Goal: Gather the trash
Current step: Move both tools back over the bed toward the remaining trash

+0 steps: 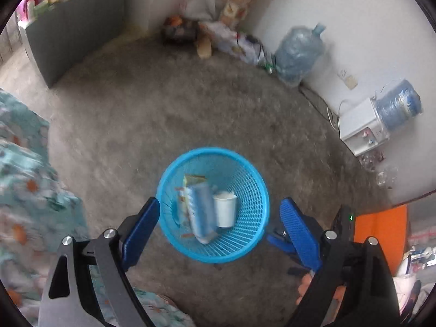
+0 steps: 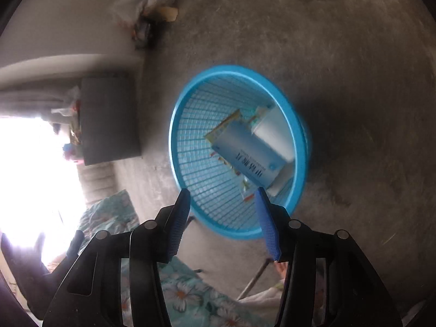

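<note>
Hovering over the basket (image 1: pixel 254 190) on the floor (image 1: pixel 136 109), we hold both grippers, left (image 1: pixel 219 219) and right (image 2: pixel 222 209), jaws spread and empty. A box (image 2: pixel 245 150) and cup (image 1: pixel 224 209) lie inside. We judge it best to lift clear of the rim.

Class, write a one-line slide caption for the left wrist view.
Open left gripper above a blue basket on the floor, holding a box and a white cup.

Grey concrete floor (image 1: pixel 130 125) bears a blue basket (image 1: pixel 254 188), water jugs (image 1: pixel 298 54)
</note>
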The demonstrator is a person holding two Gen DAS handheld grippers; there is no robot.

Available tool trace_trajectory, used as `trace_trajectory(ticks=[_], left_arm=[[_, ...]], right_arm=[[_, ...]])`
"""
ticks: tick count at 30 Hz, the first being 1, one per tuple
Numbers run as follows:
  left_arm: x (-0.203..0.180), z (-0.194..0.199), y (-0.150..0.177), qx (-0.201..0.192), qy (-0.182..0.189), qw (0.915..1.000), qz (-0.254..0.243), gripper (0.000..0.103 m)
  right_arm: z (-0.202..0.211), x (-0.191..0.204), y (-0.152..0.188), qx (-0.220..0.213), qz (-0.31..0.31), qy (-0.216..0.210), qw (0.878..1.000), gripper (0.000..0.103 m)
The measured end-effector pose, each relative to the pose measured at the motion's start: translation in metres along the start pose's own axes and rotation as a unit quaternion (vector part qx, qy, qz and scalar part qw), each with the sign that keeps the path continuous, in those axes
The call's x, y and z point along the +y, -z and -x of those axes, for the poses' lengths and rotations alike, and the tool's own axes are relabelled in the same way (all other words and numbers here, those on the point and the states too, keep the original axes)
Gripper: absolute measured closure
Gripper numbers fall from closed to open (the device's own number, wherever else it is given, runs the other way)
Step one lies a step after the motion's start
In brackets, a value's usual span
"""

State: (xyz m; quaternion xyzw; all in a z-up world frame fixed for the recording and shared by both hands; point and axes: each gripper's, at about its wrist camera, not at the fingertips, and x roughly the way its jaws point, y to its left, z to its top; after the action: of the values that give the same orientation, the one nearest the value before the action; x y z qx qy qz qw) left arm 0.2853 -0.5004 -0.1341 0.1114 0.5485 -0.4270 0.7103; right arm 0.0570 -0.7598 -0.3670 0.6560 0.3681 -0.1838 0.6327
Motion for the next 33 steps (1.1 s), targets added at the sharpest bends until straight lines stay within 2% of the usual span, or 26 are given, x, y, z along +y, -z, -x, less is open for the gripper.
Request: trace_trajectory(ticks=[3, 5, 8, 12, 14, 16, 19, 23, 24, 26, 29, 33], left_arm=[[0.005, 0.043, 0.003, -0.024, -0.021, 0.9993, -0.020, 0.015], [0.009, 0.086, 0.011, -0.040, -0.024, 0.9984, -0.033, 0.015], [0.026, 0.157, 0.032, -0.071, -0.035, 0.9960, -0.043, 0.015], [0.068, 0.260, 0.079, -0.135, -0.056, 0.9893, -0.009, 0.012], [0.098, 0.314, 0.117, -0.181, -0.079, 0.9797, 0.033, 0.011], [0.123, 0.349, 0.149, -0.214, -0.105, 0.9689, 0.068, 0.011], [0.168, 0.400, 0.220, -0.265, -0.158, 0.9405, 0.142, 0.011], [0.213, 0.435, 0.303, -0.300, -0.186, 0.9065, 0.231, 0.011], [0.219, 0.440, 0.318, -0.305, -0.185, 0.9006, 0.248, 0.011], [0.236, 0.445, 0.350, -0.313, -0.181, 0.8885, 0.283, 0.011], [0.248, 0.441, 0.374, -0.312, -0.188, 0.8834, 0.295, 0.011], [0.251, 0.430, 0.384, -0.319, -0.197, 0.8859, 0.273, 0.011]], right_arm=[[0.009, 0.003, 0.011, -0.012, 0.005, -0.002, 1.000, 0.055], [0.020, 0.014, 0.020, -0.015, 0.013, -0.016, 1.000, 0.054], [0.042, 0.042, 0.029, -0.027, 0.050, -0.044, 0.997, 0.047], [0.072, 0.096, 0.063, -0.017, 0.127, -0.093, 0.987, 0.038], [0.075, 0.123, 0.089, 0.003, 0.167, -0.110, 0.980, 0.036], [0.073, 0.148, 0.118, 0.034, 0.206, -0.123, 0.970, 0.034], [0.061, 0.183, 0.171, 0.091, 0.257, -0.138, 0.952, 0.032], [0.033, 0.220, 0.250, 0.173, 0.322, -0.142, 0.920, 0.029], [0.027, 0.226, 0.269, 0.191, 0.334, -0.141, 0.912, 0.025], [0.014, 0.237, 0.307, 0.225, 0.354, -0.139, 0.897, 0.024], [-0.005, 0.247, 0.354, 0.272, 0.378, -0.123, 0.876, 0.023], [-0.027, 0.254, 0.399, 0.311, 0.401, -0.093, 0.856, 0.023]])
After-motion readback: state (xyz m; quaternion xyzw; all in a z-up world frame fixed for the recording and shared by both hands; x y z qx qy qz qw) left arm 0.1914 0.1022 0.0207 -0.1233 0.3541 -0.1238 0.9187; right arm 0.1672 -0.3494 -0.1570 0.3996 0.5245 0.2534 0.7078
